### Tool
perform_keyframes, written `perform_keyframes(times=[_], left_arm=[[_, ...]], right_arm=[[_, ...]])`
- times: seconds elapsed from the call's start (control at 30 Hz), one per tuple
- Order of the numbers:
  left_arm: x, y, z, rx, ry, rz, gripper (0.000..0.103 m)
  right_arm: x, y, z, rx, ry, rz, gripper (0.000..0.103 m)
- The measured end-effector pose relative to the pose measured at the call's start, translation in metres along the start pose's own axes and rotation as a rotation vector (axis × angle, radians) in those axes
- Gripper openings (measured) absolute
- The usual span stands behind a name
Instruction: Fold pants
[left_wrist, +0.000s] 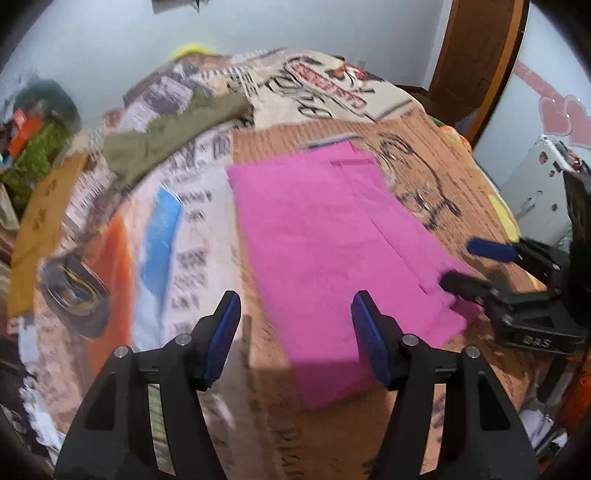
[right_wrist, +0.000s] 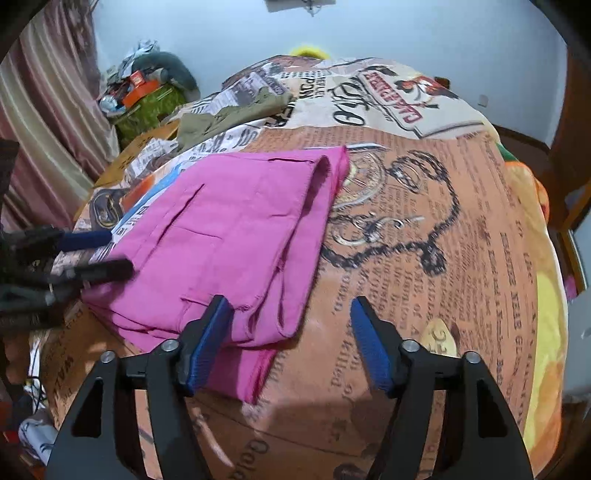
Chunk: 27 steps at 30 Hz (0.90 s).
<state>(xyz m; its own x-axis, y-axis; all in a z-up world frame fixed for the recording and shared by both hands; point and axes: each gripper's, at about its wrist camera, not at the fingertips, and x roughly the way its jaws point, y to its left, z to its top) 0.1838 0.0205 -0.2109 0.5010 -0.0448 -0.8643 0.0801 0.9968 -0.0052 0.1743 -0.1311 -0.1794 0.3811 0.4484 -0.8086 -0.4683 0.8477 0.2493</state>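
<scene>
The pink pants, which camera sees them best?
The right wrist view: the pink pants look sharp there, with layers, seams and the rolled far edge clear. The left wrist view shows them blurred, a flat pink shape with only faint fold lines.

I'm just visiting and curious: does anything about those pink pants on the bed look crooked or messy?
Slightly. The pink pants are folded, but the layers at the near corner don't line up, and one edge sticks out.
</scene>
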Motion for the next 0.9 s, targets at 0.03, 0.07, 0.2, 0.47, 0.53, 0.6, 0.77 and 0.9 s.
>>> perform_keyframes(times=[0.03,0.07,0.2,0.47,0.53,0.6,0.77,0.9], left_arm=[[0.000,0.003,0.007,0.009,-0.006,0.014,0.063],[0.001,0.006,0.013,0.014,-0.008,0.027,0.063],[0.007,0.023,0.046,0.021,-0.037,0.060,0.065],[0.063,0.060,0.113,-0.012,-0.004,0.110,0.068],[0.084,0.065,0.123,-0.013,0.020,0.128,0.068],[0.108,0.069,0.128,-0.015,0.063,0.168,0.068],[0.151,0.067,0.122,0.026,0.156,0.204,0.068],[0.149,0.074,0.108,-0.011,0.154,0.184,0.069]], right_arm=[[-0.001,-0.001,-0.001,0.007,0.003,0.007,0.065],[-0.003,-0.003,0.000,0.012,0.006,0.014,0.065],[-0.011,-0.005,0.006,0.001,-0.014,0.004,0.065],[-0.022,-0.019,0.017,0.035,-0.059,-0.019,0.065],[-0.023,-0.024,0.019,0.045,-0.063,-0.029,0.065],[-0.024,-0.029,0.018,0.049,-0.063,-0.037,0.065],[-0.026,-0.040,0.015,0.084,-0.058,-0.055,0.065],[-0.028,-0.045,0.012,0.089,-0.048,-0.081,0.065]])
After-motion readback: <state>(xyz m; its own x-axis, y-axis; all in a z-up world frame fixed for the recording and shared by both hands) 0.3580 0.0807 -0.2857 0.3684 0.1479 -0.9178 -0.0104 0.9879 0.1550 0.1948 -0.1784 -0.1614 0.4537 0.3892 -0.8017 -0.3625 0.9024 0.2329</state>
